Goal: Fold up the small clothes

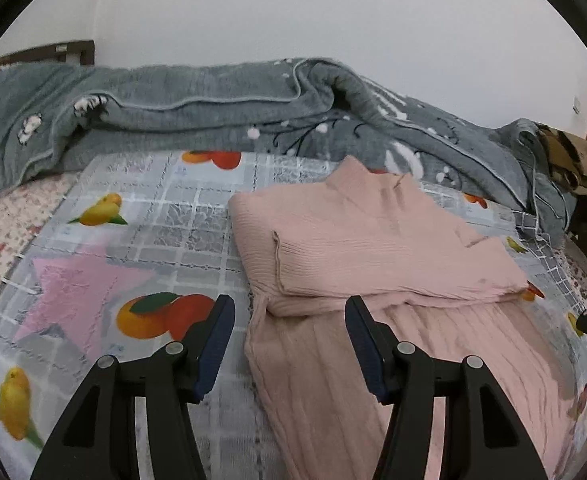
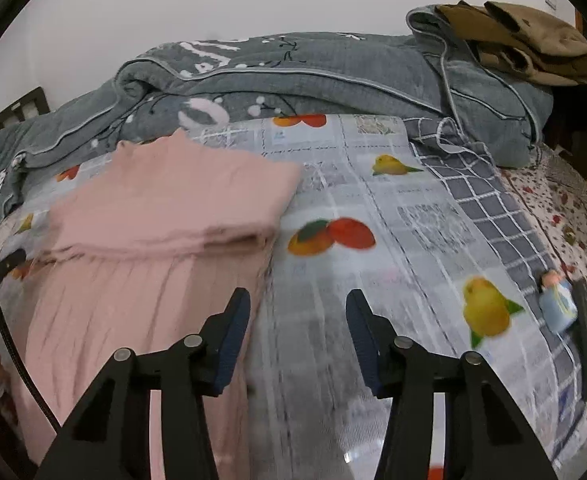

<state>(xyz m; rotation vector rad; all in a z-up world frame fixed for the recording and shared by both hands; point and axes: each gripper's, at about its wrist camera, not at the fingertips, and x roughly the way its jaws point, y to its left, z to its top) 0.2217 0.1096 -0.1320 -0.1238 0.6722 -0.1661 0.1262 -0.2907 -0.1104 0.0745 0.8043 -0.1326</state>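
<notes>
One pink garment [image 1: 373, 240] lies on the bed; two claws, left [image 1: 289, 320] and right [image 2: 297, 312], gape wide, empty.

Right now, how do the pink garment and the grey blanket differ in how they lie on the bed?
The pink garment lies flat on the fruit-print sheet, its upper part folded into neat layers; the grey blanket is bunched in a loose heap along the wall side.
The garment is plain ribbed pink; the blanket has white and black markings and piped edges.
The garment is nearer both open grippers; the blanket lies behind it.
Both are soft fabrics.
</notes>
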